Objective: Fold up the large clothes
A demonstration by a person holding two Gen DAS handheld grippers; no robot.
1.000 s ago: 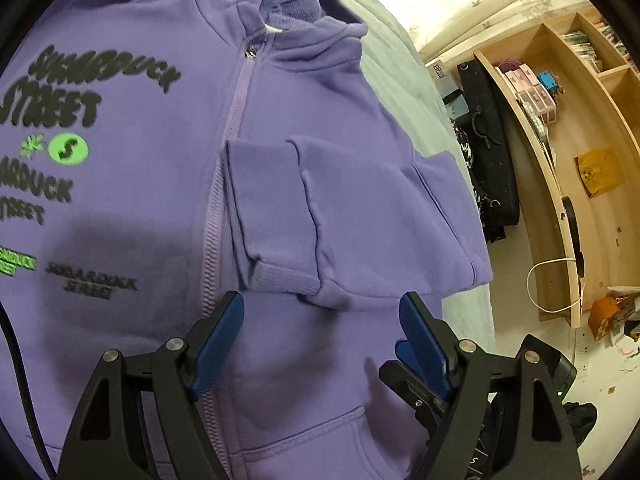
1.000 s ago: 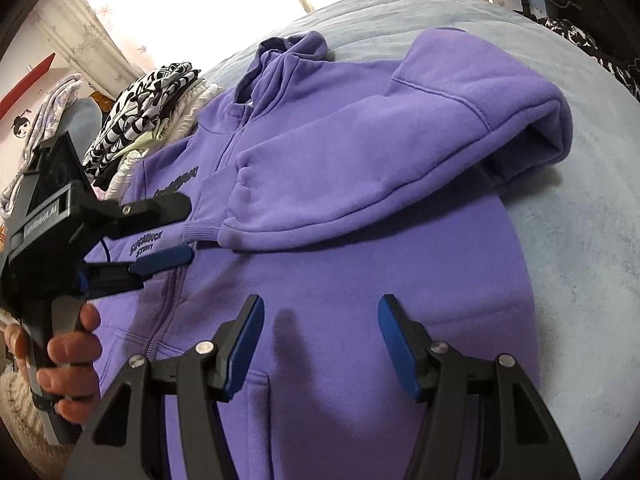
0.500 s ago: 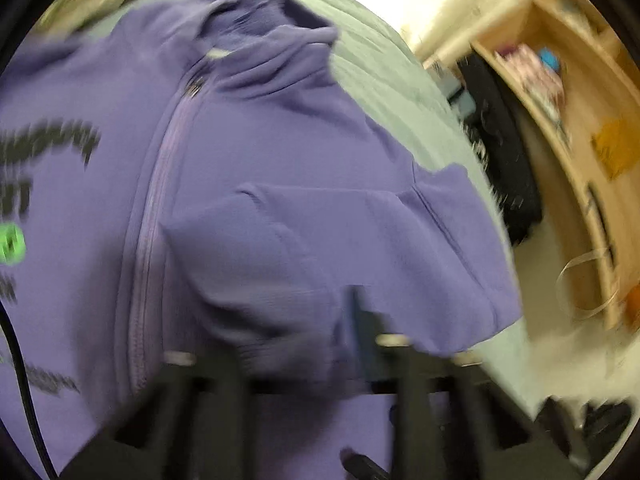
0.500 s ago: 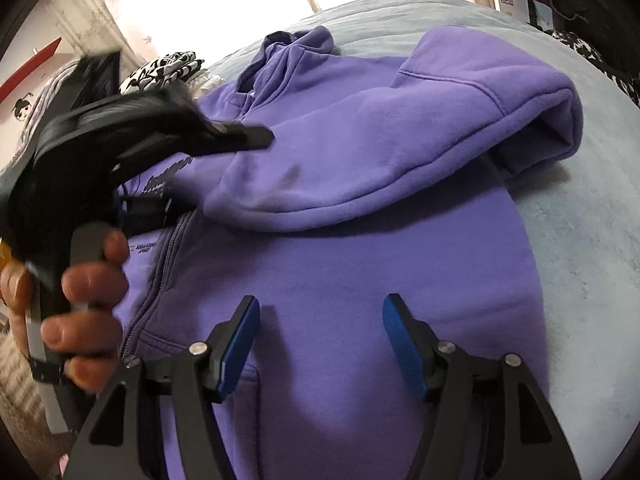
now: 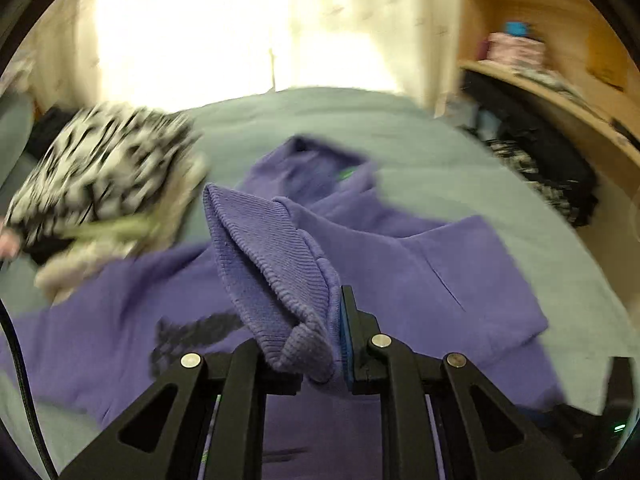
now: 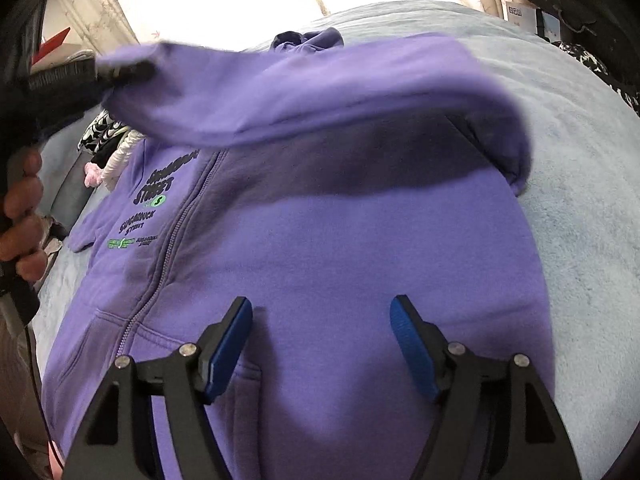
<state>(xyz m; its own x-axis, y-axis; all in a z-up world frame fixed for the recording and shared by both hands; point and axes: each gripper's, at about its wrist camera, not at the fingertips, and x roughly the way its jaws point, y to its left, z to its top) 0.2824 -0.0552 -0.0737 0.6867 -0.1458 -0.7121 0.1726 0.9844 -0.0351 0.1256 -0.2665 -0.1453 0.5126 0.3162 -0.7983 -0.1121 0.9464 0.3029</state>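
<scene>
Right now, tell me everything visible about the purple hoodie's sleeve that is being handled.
The sleeve is purple fleece-like fabric ending in a ribbed knit cuff. The left gripper is shut on that cuff, which bunches between its pads. The sleeve is raised off the hoodie and stretches across the chest, casting a shadow on the body below, its shoulder end still folded at the hoodie's edge. The right gripper hovers over the hoodie's lower front with nothing between its opening jaws.
</scene>
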